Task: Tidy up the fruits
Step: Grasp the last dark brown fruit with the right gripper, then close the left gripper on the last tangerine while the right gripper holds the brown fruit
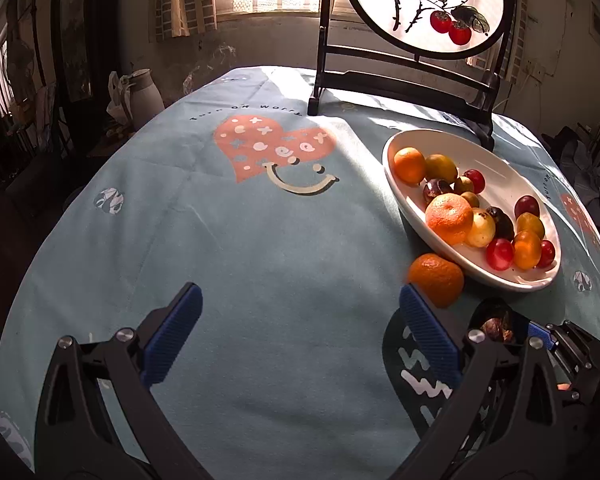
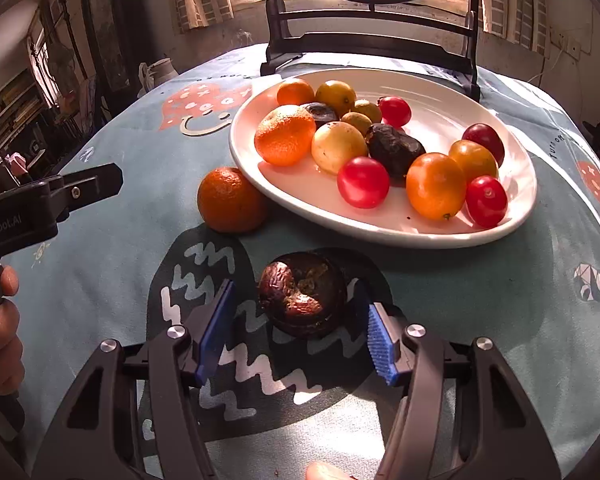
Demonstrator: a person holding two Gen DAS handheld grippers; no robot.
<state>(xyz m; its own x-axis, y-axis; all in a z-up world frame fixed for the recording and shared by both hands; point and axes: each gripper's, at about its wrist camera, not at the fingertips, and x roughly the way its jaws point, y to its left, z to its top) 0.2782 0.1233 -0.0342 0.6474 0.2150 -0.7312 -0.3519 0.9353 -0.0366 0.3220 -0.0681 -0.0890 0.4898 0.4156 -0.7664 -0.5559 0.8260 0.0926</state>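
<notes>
Right claw (image 2: 300, 328) gapes around dark wrinkled fruit (image 2: 302, 300) on tablecloth (image 2: 100, 248).

Both grippers' fingers (image 1: 180, 320) (image 2: 216, 324) spread wide, low, empty.

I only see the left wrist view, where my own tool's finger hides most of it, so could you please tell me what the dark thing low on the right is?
Observer: It is a dark wrinkled fruit with a sunken, split top, lying on the tablecloth.
Operator: Thank you. Is the right tool holding it?
Observer: No. The right tool is open, with the fruit between its fingers.
Operator: Do the pads touch it?
Observer: No, a gap shows beside each blue pad.
</notes>
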